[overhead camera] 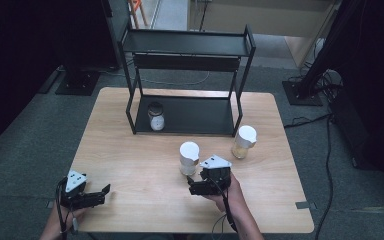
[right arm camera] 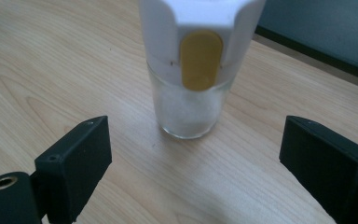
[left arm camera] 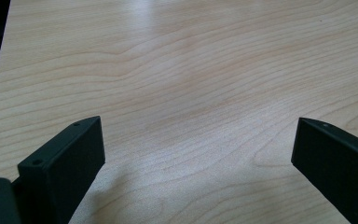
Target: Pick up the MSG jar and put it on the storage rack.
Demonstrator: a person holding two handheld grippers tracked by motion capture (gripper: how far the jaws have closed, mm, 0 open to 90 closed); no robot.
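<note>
Round glass jar [right arm camera: 186, 105], smooth white cap [right arm camera: 200, 18]

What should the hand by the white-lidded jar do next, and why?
Probably ease the right gripper forward until its jaws sit on either side of the jar, then close. The jaws stand open and the jar is still ahead of them, upright on the table, untouched.

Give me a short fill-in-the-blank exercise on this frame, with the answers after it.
1. The right claw faces a jar with a ____ lid.
2. That claw's jaws stand ____, not touching the jar.
3. A third jar stands on the black rack's ____ shelf.
4. The left claw looks onto bare ____.
Answers: white; open; bottom; table
</note>
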